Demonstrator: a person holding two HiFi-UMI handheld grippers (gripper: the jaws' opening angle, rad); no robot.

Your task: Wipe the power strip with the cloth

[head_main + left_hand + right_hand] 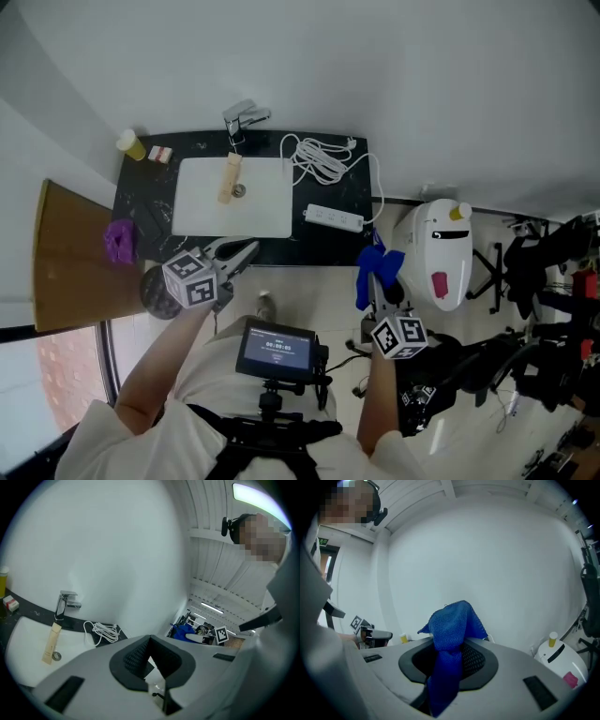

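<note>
The right hand-held gripper (pixel 450 644) is clenched on the blue cloth (pixel 451 630). It pinches a bunched fold, so one lobe stands above the jaws and a longer tail hangs below them. In the head view the cloth hovers off the front edge of the black desk (pixel 319 246), at about 5 o'clock from the white power strip (pixel 334 217) and not yet touching it. The strip lies flat near the desk's right end, at 3 o'clock from the sink (pixel 202 220), with its cord (pixel 319 161) coiled loosely at its 12 o'clock. The left hand-held gripper (pixel 149 639) is pressed closed on nothing and is held at about 6 o'clock from the sink, so nothing steadies the strip. The likely trouble is that the strip looks light and the desk smooth, so a one-sided wipe could slide it toward the basin or off the near edge. The loose tail of cloth could also snag the cord and drag the coil. With so narrow a pinch, the cloth may pull out of the jaws under pressure.
</note>
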